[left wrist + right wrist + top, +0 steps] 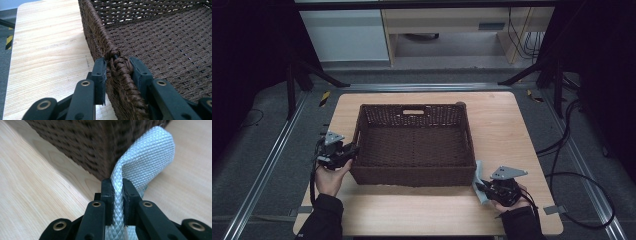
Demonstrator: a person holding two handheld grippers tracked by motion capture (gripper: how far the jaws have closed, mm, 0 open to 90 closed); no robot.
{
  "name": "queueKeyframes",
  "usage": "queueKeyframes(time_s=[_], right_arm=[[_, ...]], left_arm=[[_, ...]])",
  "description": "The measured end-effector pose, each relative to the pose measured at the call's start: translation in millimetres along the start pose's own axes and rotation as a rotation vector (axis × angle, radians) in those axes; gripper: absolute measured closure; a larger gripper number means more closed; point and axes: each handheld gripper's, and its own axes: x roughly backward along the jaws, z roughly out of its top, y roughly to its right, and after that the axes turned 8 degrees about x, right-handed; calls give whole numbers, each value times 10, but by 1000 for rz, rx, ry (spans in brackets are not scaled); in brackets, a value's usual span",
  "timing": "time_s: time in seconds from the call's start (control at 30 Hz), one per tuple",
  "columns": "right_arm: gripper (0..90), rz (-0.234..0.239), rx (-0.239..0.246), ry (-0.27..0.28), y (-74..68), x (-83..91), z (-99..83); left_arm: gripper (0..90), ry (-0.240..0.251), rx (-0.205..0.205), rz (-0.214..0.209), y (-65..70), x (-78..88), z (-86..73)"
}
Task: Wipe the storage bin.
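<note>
A dark brown woven basket (414,176) stands in the middle of the wooden table, its inside bare. My left gripper (349,151) is shut on the basket's left rim (119,65) near the front corner, one jaw outside the wall and one inside. At the basket's front right corner, my right gripper (482,188) is shut on a light grey-blue cloth (479,176). In the right gripper view the cloth (147,157) rises from between the jaws and folds over against the basket corner (105,150).
The light wooden table (507,135) has bare surface to the left, right and front of the basket. Black cables (567,150) trail on the floor at the right. Metal rails (267,165) run along both sides of the table.
</note>
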Motion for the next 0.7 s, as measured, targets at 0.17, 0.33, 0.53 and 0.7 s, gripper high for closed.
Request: queueKeyframes(time_s=[0.17,0.33,0.53,0.7], right_arm=[[818,-26,-36,10,102,15,-18],[818,-132,-91,49,286,178,-70],[814,-270,-176,41,544,343,-251],[813,-307,-197,-5,668,333,-354]], left_arm=[[668,-3,-4,3,1,1,2],[667,-2,-5,4,2,1,2],[664,1,-3,1,-1,0,-1],[664,1,-4,2,-1,0,-1]])
